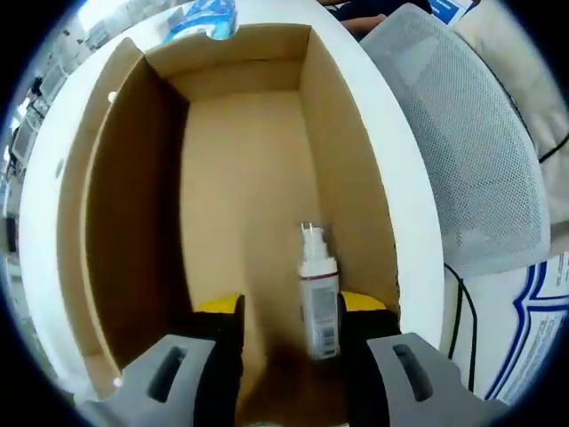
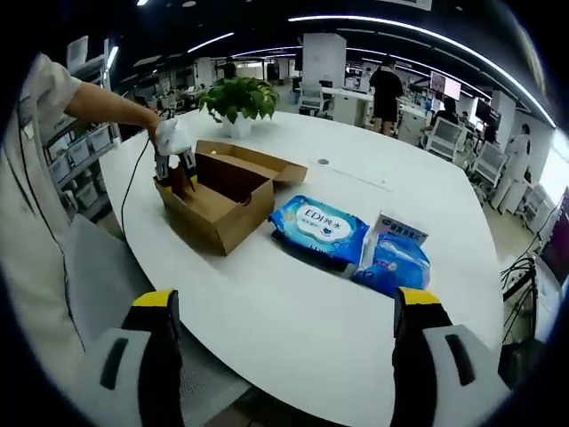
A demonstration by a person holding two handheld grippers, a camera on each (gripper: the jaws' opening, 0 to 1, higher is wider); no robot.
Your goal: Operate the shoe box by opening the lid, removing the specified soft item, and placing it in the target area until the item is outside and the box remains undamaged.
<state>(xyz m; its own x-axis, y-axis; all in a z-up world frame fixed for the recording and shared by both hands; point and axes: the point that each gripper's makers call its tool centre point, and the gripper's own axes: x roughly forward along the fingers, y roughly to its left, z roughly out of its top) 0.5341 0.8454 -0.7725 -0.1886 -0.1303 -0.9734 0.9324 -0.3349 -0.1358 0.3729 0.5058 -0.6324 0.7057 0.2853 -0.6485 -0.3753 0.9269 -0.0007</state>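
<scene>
Inside the open brown cardboard shoe box (image 1: 240,178), the left gripper (image 1: 289,342) straddles a small white bottle (image 1: 318,298) — jaws wide, not gripping. The right gripper (image 2: 289,342), wide open, hovers well away from that box.

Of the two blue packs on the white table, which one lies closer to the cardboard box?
The larger flat blue pack with the white oval label; it lies just beside the cardboard box. The smaller blue pack lies beyond it, farther from the box.

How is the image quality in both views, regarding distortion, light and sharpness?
Left gripper view: the box walls bow from fisheye distortion, and the bottle is slightly soft. Right gripper view: the table edge curves, the ceiling lights streak, and the wipes pack glares mildly.
</scene>
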